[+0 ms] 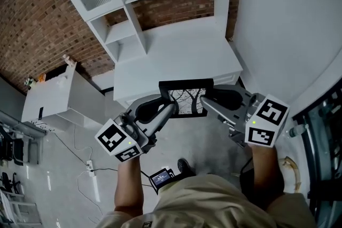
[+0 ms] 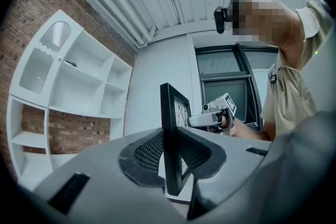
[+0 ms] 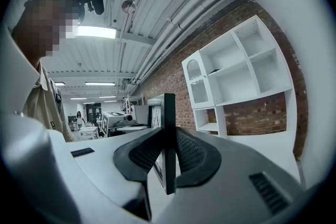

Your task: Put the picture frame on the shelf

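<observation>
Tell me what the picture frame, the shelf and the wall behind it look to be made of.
Picture frame: black, matte moulding, wood or plastic, I cannot tell which; inside is a pale print with dark branching lines.
Shelf: smooth white painted board, likely wood or composite, judging by its even flat panels.
Wall: bare red-brown brick, with the mortar joints plainly visible.

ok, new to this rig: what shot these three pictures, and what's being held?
No robot: a person holds two grippers. The head view looks down from a camera on the person's head; the other two cameras ride on the grippers, looking along their jaws. The marker cubes are gripper parts. The left gripper and right gripper each clamp one side edge of a black picture frame, held in the air before a white shelf unit, not yet on it.
</observation>
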